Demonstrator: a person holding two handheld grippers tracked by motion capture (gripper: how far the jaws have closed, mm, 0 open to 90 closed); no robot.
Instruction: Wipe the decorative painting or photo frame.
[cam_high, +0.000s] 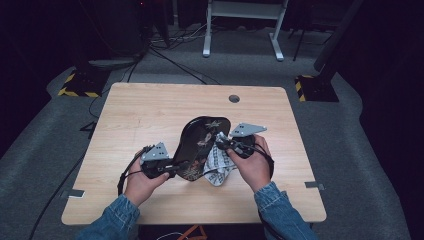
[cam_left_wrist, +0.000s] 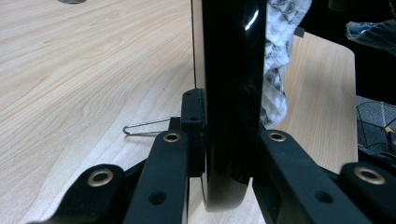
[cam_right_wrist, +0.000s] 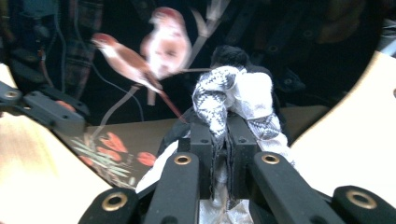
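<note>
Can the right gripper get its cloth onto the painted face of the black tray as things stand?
Probably yes. The left gripper holds the black tray tilted up by its rim, painted face toward the right gripper, which is shut on the cloth right at that face, with nothing between.

The tray's (cam_left_wrist: 231, 93) top and bottom run past the frame in the left gripper view, and the tray hides most of the cloth (cam_left_wrist: 280, 56) behind it. On the tray, the painted birds (cam_right_wrist: 154, 51) look blurred.
</note>
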